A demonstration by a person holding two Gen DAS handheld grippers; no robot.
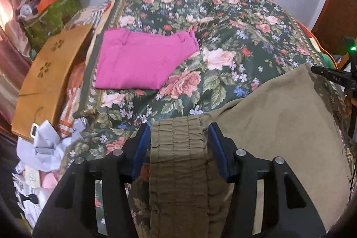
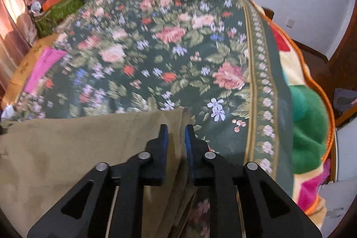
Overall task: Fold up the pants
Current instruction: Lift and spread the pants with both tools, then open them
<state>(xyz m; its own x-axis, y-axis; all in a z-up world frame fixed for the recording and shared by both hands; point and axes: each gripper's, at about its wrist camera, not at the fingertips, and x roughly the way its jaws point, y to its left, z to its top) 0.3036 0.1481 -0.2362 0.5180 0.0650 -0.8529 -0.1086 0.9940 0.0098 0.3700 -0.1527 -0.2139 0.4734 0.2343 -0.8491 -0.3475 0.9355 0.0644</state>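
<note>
Khaki pants point(image 1: 274, 117) lie across the near part of a floral bedspread point(image 1: 200, 21). My left gripper point(image 1: 178, 133) straddles the gathered elastic waistband point(image 1: 178, 160); its jaws stand wide apart on either side of the band, so it is open. In the right wrist view the pants point(image 2: 67, 148) stretch to the left. My right gripper point(image 2: 176, 137) is shut on the pants' far end, with the cloth pinched between the blue pads point(image 2: 165, 139). The right gripper also shows at the right edge of the left wrist view point(image 1: 334, 77).
Folded pink pants point(image 1: 142, 61) lie at the bed's far left. A wooden board point(image 1: 49, 77), crumpled white cloth point(image 1: 46, 148) and a green box with clutter point(image 1: 53, 15) line the left side. A colourful blanket point(image 2: 308, 122) hangs at the bed's right edge.
</note>
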